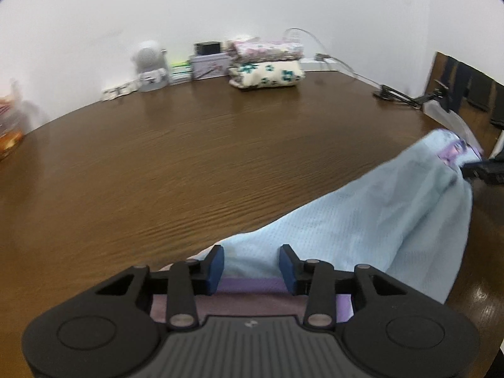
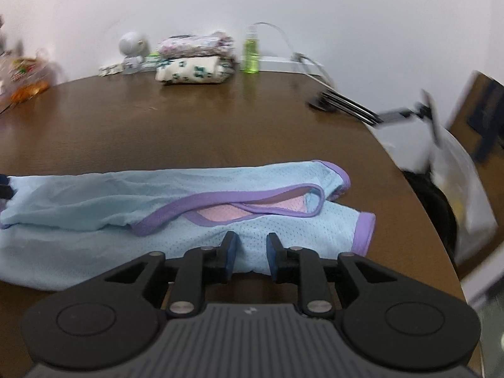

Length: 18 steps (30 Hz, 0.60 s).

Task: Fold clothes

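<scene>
Your left gripper [image 1: 251, 263] stands spread at the near edge of the pale blue mesh garment [image 1: 362, 220], its blue pads either side of the cloth and a purple band just under them; whether the pads touch the fabric you cannot tell from here. Your right gripper [image 2: 250, 253] is likewise parted, narrower, with the hem of the same garment [image 2: 94, 208] lying between its fingers but not visibly pinched.

The garment lies on the near part of the brown wooden table [image 2: 220, 126], stretched long from side to side, doubled over itself along its length, purple-trimmed openings and a pink inner layer showing toward your right. By that lie, it looks partly folded: a lengthwise fold is in, yet it remains a long strip, not the compact bundle seen beyond. Some folds appear left.

Across the bare tabletop, by the white wall, a stack of folded clothes [image 1: 267, 63] sits, two printed bundles one atop the other, with a green bottle [image 2: 251, 52] beside them.
</scene>
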Available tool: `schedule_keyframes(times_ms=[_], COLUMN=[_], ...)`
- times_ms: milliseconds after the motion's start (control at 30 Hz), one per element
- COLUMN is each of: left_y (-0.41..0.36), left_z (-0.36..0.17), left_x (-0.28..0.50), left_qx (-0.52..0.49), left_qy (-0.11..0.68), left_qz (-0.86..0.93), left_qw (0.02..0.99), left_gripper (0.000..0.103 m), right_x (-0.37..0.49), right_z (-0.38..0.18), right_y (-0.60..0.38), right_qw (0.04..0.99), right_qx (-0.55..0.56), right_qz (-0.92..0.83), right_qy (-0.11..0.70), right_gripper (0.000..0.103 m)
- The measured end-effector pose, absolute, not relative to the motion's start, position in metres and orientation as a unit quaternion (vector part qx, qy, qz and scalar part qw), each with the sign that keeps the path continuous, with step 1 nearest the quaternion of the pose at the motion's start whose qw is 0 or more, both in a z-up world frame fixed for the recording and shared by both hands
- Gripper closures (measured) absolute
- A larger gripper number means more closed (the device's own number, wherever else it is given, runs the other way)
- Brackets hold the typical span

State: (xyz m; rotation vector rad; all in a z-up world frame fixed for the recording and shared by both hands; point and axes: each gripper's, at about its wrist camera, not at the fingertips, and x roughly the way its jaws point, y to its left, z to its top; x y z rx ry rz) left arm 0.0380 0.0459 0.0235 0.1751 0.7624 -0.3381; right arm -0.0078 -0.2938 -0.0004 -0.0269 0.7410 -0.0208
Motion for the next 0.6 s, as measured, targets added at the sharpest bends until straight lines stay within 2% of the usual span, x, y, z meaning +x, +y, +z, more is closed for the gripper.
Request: schedule_keyframes(times_ms=[300, 467, 600], left_y=[0.05, 0.042, 0.071], left_z=[0.029, 0.034, 0.041], left_x=[0.01, -0.012, -0.017], left_qx=[0.054, 0.038, 0.0], left_qy=[0.392, 0.414, 0.404], left_qz=[-0.113, -0.13, -0.133], left_qw=[0.911, 0.9, 0.905], left_gripper=[0.071, 0.073, 0.077], right_x=[0.139, 0.155, 0.165], right_z=[0.008, 0.021, 0.032], right_y=[-0.275, -0.246, -0.223], right_qw=[0.908, 0.914, 0.919], right_qx=[-0.064, -0.071, -0.075], right_qz=[0.118, 0.145, 0.165], right_qy=[0.398, 0.373, 0.351], right_gripper=[0.081, 0.079, 0.079])
